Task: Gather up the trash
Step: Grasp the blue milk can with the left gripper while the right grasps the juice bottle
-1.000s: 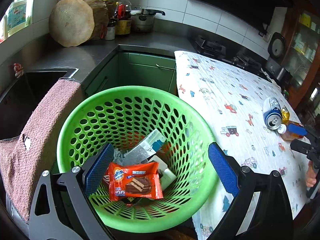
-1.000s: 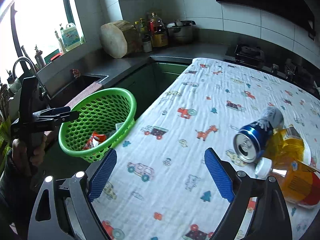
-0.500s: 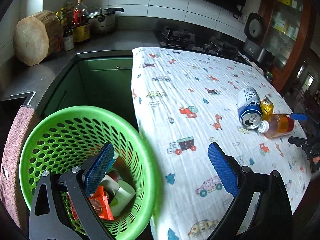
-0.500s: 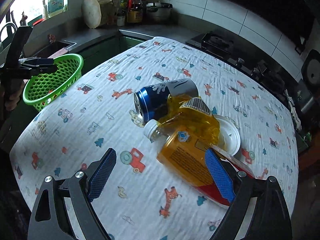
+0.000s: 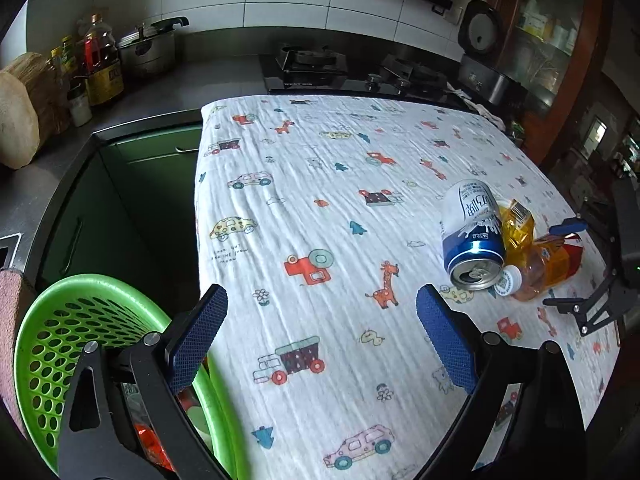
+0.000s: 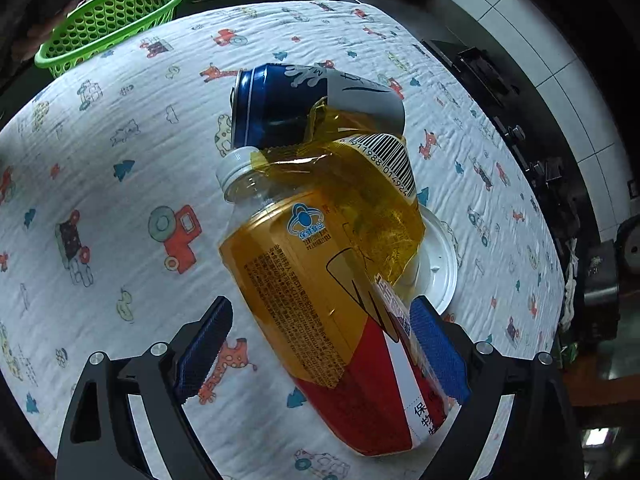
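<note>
The right gripper (image 6: 320, 350) hangs over a plastic drink bottle (image 6: 320, 300) lying on its side near the right edge of the table (image 5: 320, 184), which is covered with a white cloth printed with cars and giraffes. Its jaws stand wide apart; the bottle's red lower end lies between the blue pads (image 6: 438, 350), but whether the right pad touches the label cannot be told, and the left pad stands clear of it. Nothing is gripped.

The bottle's white cap (image 6: 234, 170) points toward a blue-and-white drink can (image 6: 304, 108), also on its side and lying just against the bottle's neck. A crumpled yellow transparent wrapper (image 6: 360, 196) with a barcode drapes over the bottle's shoulder and leans on the can. A white round lid (image 6: 440, 264) lies flat under the bottle's far side, partly hidden by it.

The left gripper (image 5: 320, 340) hovers over the table's left front edge, jaws wide open and empty. Below it, off the table's left edge, sits the green perforated basket (image 5: 80, 328) with wrappers inside, largely hidden behind the left finger. A pink towel (image 5: 10, 320) hangs beside the basket. Beyond the table are a gas stove (image 5: 312, 68), a steel pot (image 5: 148, 48), oil bottles (image 5: 102, 64) and a round wooden chopping block (image 5: 20, 120) on the dark counter.
</note>
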